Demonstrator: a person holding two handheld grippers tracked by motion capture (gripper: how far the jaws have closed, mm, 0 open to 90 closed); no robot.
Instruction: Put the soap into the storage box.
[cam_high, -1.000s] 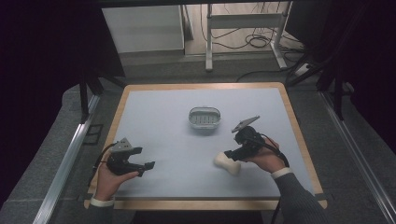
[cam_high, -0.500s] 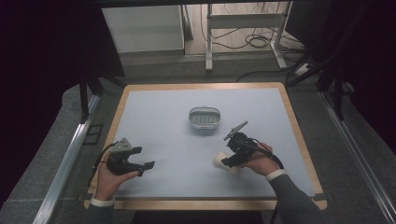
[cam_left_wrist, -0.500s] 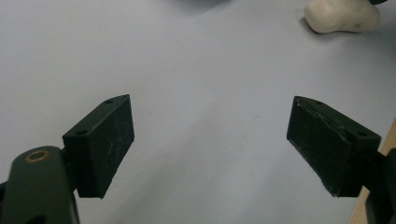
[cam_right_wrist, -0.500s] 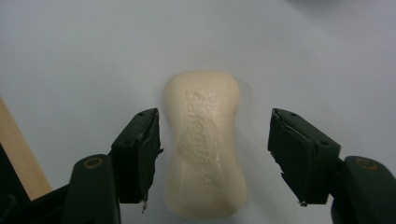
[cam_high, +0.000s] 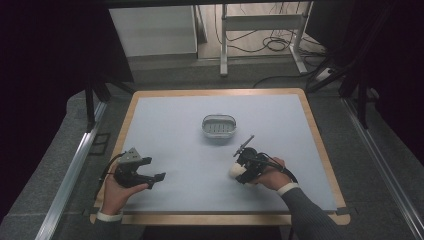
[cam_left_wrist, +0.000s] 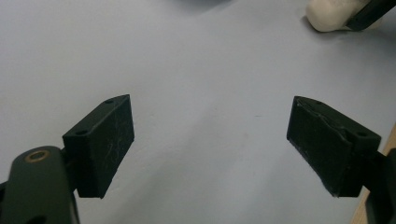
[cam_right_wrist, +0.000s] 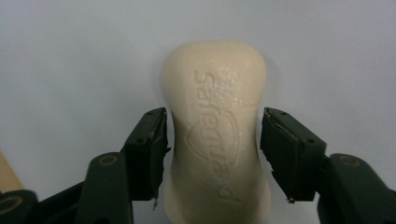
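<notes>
Your right gripper (cam_right_wrist: 212, 158) straddles the bar of soap (cam_right_wrist: 217, 135) lying on the table mat (cam_high: 175, 125), jaws just beside its sides, while your left gripper (cam_left_wrist: 210, 140) rests wide open, well apart.

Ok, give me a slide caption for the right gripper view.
Right claw straddles a cream soap bar lying on the blue table mat, jaws close beside its narrow waist.

Blue-topped table (cam_high: 170, 125): soap bar (cam_high: 235, 171), soap dish (cam_high: 218, 125).
</notes>
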